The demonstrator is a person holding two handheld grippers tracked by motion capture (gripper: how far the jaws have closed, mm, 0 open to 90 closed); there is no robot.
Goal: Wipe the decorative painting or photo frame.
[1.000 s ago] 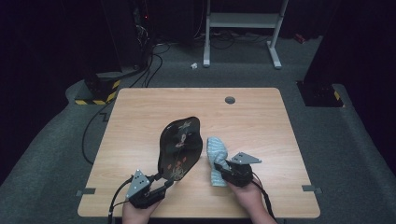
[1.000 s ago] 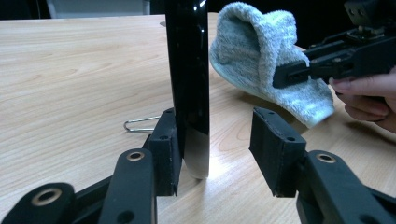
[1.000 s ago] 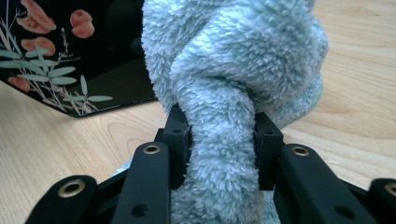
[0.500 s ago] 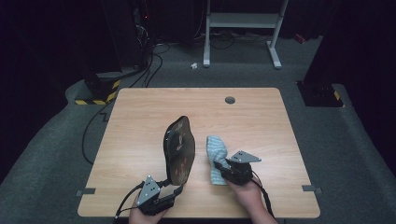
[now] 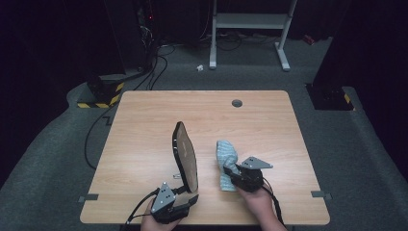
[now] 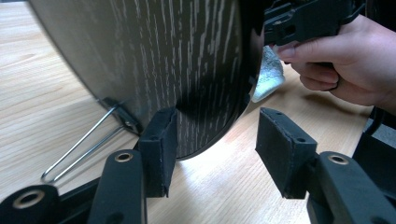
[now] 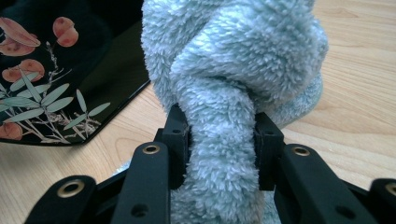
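Fluffy pale-blue cloth (image 7: 224, 93) is clamped in the right gripper (image 5: 239, 176), beside the dark oval lacquered panel with leaf motif (image 5: 186, 156), upright on its wire stand (image 6: 79, 151) at table (image 5: 144, 125) centre-front. The left gripper (image 6: 212, 147) jaws have just been opening, straddling the panel's lower edge without pinching. Confirm the stand bears the panel before withdrawing; wipe lightly, steadying against tipping.

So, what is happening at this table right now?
A person works at a wooden table with a gripper in each hand. The right gripper is clamped on a fluffy light-blue cloth. The left gripper is at the lower edge of a dark oval plate that stands on edge, with a wire stand behind it. Its jaws have just been opening: the plate's edge is between them, one pad at the plate, the other apart from it.
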